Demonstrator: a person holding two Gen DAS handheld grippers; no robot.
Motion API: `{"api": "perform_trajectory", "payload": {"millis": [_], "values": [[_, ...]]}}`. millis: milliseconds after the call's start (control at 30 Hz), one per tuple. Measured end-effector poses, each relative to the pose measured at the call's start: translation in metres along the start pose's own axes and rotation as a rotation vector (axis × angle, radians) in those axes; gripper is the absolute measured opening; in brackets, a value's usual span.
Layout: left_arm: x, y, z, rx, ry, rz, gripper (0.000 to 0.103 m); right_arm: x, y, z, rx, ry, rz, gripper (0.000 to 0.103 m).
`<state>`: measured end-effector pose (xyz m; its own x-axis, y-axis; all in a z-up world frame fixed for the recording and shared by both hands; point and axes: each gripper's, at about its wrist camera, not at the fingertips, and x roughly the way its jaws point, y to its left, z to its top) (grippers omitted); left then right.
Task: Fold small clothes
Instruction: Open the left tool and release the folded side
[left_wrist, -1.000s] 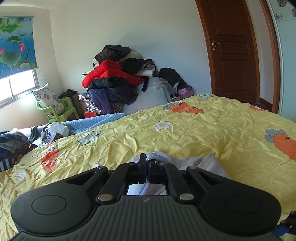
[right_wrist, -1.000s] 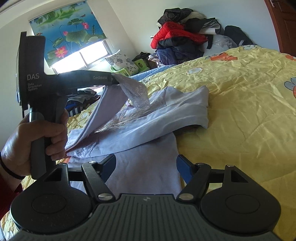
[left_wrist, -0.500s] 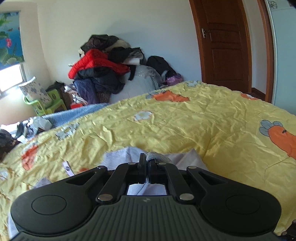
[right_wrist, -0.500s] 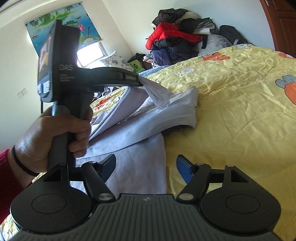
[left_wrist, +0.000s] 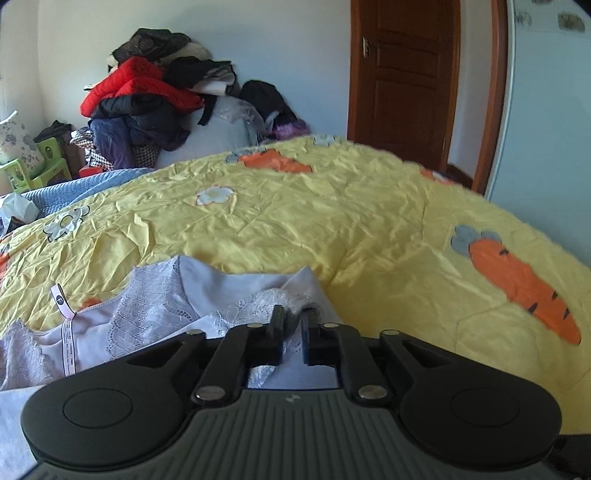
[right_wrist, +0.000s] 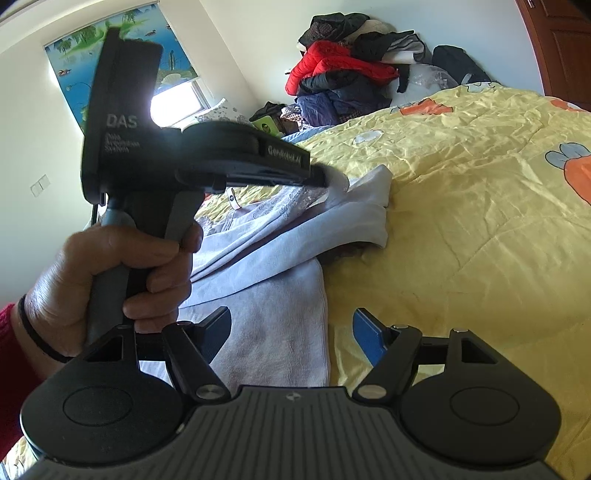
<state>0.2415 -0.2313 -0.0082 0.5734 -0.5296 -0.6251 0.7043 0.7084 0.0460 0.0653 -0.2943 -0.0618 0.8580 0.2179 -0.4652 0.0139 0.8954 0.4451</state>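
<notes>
A pale lilac garment (left_wrist: 166, 295) with lace trim lies on the yellow carrot-print quilt (left_wrist: 332, 221), its upper part folded over. My left gripper (left_wrist: 293, 314) is low over the fold. Its jaws are opening, a narrow gap shows, and the bunched lace edge sits loosely between the fingertips. The right wrist view shows a hand (right_wrist: 110, 277) holding that left gripper (right_wrist: 325, 181) with its tip at the lace of the garment (right_wrist: 258, 258). My right gripper (right_wrist: 291, 332) stands open just above the garment's near end, which lies flat between its blue pads, and grips nothing.
A heap of jackets and clothes (left_wrist: 147, 99) is piled against the far wall beyond the bed. A brown door (left_wrist: 406, 74) is at the right. A green chair (left_wrist: 26, 170) and a window (right_wrist: 177, 103) are at the left. Bare quilt (right_wrist: 480, 221) spreads to the right.
The left gripper has tipped down and sunk toward the bed, carrying the lace edge across onto the garment. Its jaws have parted slightly. The right gripper has kept still.
</notes>
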Motion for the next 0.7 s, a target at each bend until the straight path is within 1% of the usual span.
{"api": "perform_trajectory", "payload": {"millis": [33, 67, 133, 200, 267, 333, 400, 433, 500, 567, 700], "values": [[0.004, -0.002, 0.0, 0.008, 0.024, 0.007, 0.029, 0.0, 0.0, 0.0, 0.002, 0.001, 0.001, 0.072], [0.005, -0.003, -0.002, 0.008, 0.035, 0.008, 0.035, 0.0, 0.001, 0.001, 0.003, 0.002, 0.001, 0.072], [-0.001, -0.003, -0.004, 0.0, 0.011, -0.025, 0.058, -0.001, 0.002, 0.0, -0.003, -0.001, 0.002, 0.072], [-0.011, -0.004, -0.005, -0.006, -0.022, -0.048, 0.071, -0.002, 0.002, 0.0, -0.007, 0.0, -0.004, 0.072], [-0.022, -0.004, -0.004, -0.009, -0.046, -0.048, 0.072, -0.001, 0.0, 0.001, -0.004, 0.004, -0.01, 0.072], [-0.032, 0.0, -0.003, -0.02, -0.053, -0.036, 0.072, -0.003, -0.001, 0.001, 0.004, 0.003, -0.012, 0.072], [-0.044, 0.009, -0.007, -0.042, -0.051, 0.008, 0.072, -0.004, -0.001, 0.001, 0.007, -0.001, -0.009, 0.072], [-0.05, 0.015, -0.011, -0.056, -0.05, 0.029, 0.075, -0.005, -0.001, 0.002, 0.004, -0.002, -0.01, 0.073], [-0.064, 0.034, -0.024, -0.11, -0.039, 0.07, 0.077, -0.005, 0.0, 0.002, -0.007, -0.005, -0.012, 0.073], [-0.077, 0.053, -0.04, -0.16, -0.02, 0.088, 0.077, -0.004, 0.001, 0.003, -0.011, -0.006, -0.01, 0.073], [-0.109, 0.087, -0.084, -0.238, 0.026, 0.165, 0.077, 0.0, 0.009, 0.004, -0.024, 0.0, 0.007, 0.073]]}}
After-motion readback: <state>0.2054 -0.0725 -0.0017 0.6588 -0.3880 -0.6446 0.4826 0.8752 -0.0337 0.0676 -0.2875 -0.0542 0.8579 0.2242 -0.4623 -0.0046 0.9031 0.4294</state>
